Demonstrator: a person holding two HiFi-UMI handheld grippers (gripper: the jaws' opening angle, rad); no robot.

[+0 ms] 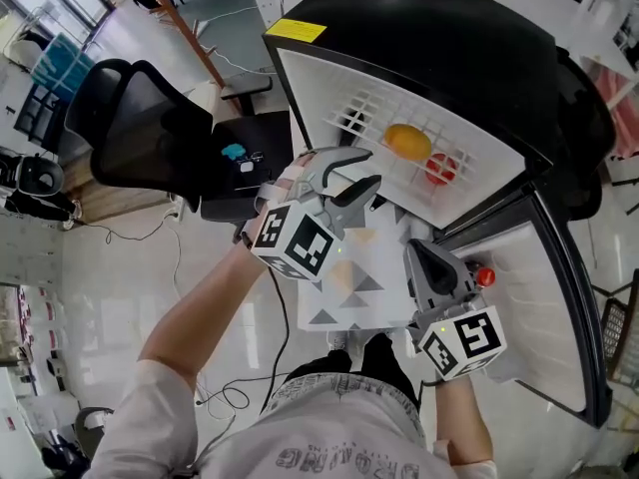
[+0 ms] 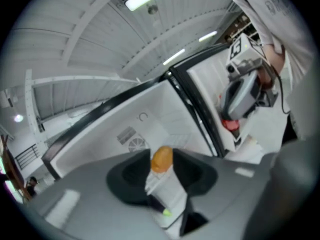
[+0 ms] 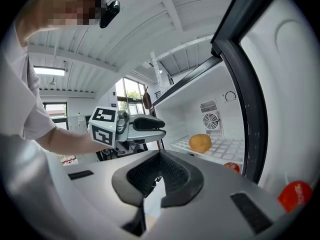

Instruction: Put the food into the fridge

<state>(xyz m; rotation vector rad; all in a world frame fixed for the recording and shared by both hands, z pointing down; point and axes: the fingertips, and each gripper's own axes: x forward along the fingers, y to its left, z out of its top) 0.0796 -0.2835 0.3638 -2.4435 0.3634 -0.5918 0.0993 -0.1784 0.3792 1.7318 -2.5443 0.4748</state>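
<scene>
Judging by how things lie, the loading looks close to done. The orange (image 1: pixel 407 142) sits on the wire shelf (image 1: pixel 349 108) inside the fridge (image 1: pixel 449 38), and a red fruit (image 1: pixel 439 169) rests to its right, apart from it and nearer the shelf's front edge.

My left claw (image 1: pixel 374 166) hovers at the near left of that shelf, jaws partly spread with nothing between them. The orange shows through the gap but lies farther in. My right claw (image 1: pixel 417 252) hangs nearer to me and to the right, beside the open door (image 1: pixel 544 317), jaws pressed together on nothing. A small red thing (image 1: pixel 485 276) shows just right of it by the door's inner side; I cannot tell what it is.

The step in hand, as I read it, is getting clear and shutting the door. To do it well, I draw the left claw straight back toward me rather than sweeping sideways. The orange is round, and a knock on the shelf could roll it off the front.

Next I take the right claw round to the door's outer face and push with the flat of the closed jaws, near the free edge, slow and steady. First I check that the small red thing will not be pinched, and that my left arm is out of the door's path.
</scene>
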